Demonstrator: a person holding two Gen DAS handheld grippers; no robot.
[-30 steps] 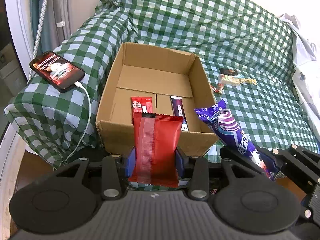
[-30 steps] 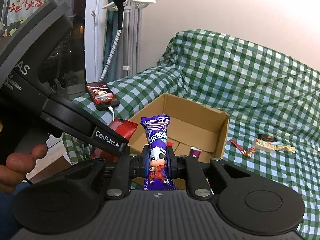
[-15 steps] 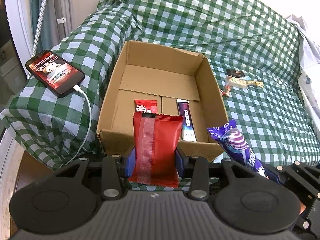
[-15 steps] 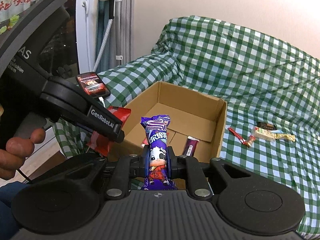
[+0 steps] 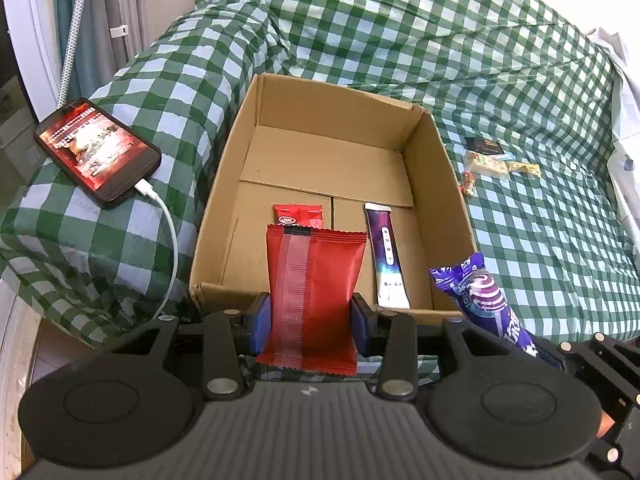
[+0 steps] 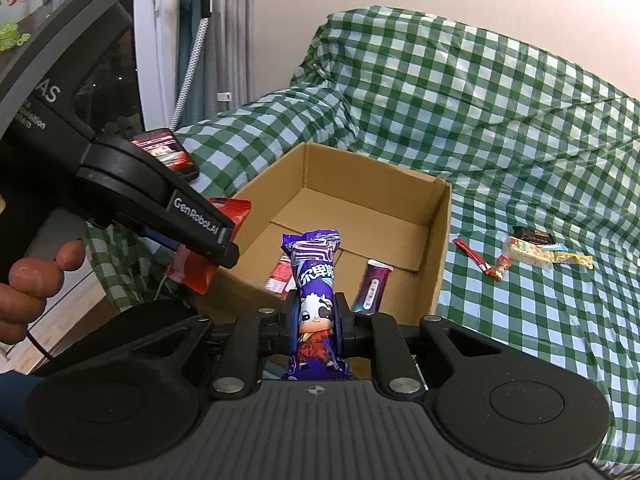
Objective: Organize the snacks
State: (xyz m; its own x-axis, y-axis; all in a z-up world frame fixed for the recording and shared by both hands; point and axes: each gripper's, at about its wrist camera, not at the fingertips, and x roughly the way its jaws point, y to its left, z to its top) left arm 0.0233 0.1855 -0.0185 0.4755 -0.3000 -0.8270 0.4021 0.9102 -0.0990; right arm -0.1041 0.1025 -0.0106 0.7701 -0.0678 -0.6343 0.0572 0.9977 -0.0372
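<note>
An open cardboard box (image 5: 448,184) (image 6: 436,236) sits on a green checked cover. On its floor lie a small red packet (image 5: 298,215) (image 6: 278,276) and a slim purple stick pack (image 5: 386,256) (image 6: 372,284). My left gripper (image 5: 312,318) is shut on a red snack pouch (image 5: 314,292) (image 6: 236,212), held upright at the box's near wall. My right gripper (image 6: 314,320) is shut on a purple snack bag with a cartoon cow (image 6: 314,292) (image 5: 480,300), just before the box's near right corner.
A phone (image 5: 96,156) (image 6: 166,152) on a white cable (image 5: 168,240) lies on the cover left of the box. Several small sweets and wrappers (image 5: 492,160) (image 6: 528,250) lie on the cover to the right. A hand (image 6: 28,284) grips the left gripper's handle.
Both grippers have moved closer to the box with their snacks, so the box looks larger and nearer. The grips have not changed.
</note>
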